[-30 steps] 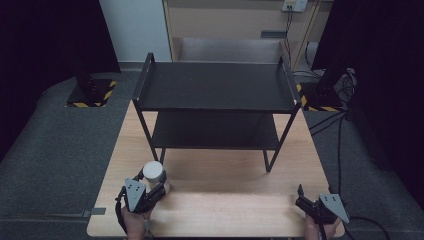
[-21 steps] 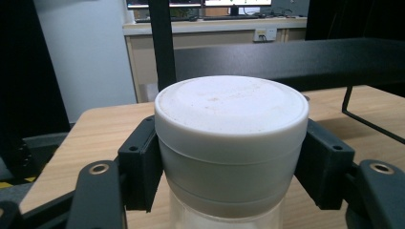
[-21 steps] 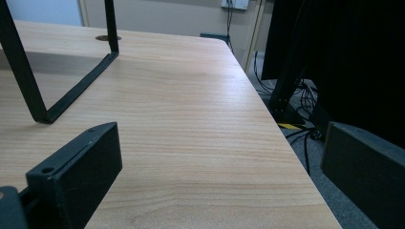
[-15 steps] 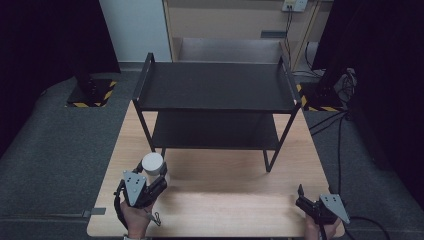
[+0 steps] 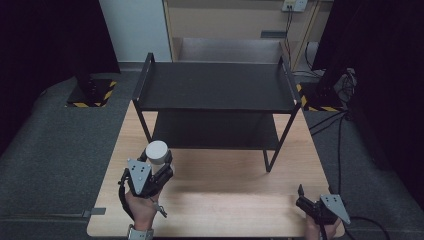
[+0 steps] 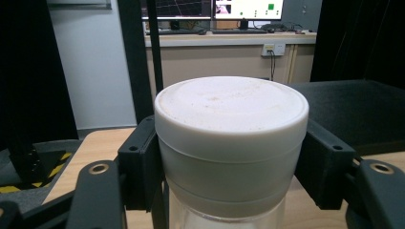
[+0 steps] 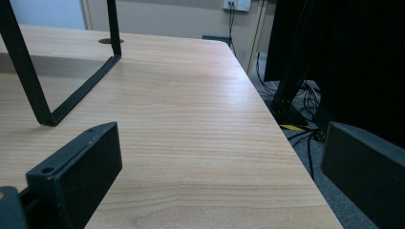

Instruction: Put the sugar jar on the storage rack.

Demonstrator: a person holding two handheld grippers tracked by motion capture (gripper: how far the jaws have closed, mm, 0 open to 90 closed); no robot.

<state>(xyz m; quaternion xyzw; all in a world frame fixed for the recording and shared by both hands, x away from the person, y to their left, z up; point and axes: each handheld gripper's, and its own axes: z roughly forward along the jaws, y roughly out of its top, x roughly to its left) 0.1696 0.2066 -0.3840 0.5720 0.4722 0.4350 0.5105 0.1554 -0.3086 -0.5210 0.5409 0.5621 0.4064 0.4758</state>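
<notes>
A clear jar with a white lid [image 5: 157,152] [image 6: 231,125] stands upright in my left gripper [image 5: 156,169], whose two black jaws are shut on its sides just under the lid. The jar is held at the table's front left, in front of the left leg of the black two-tier shelf [image 5: 215,86]. My right gripper [image 5: 306,200] rests at the table's front right corner. In the right gripper view its jaws stand wide apart over bare wood, and a fingertip [image 7: 76,168] shows at the lower left.
The wooden table [image 5: 225,195] carries the shelf across its back half. The shelf's right leg frame [image 7: 57,90] stands ahead and left of my right gripper. Beyond the table's right edge are cables [image 5: 345,130] on grey floor.
My left gripper has carried the jar forward and a little up, toward the shelf's left leg. The right gripper has stayed put.
</notes>
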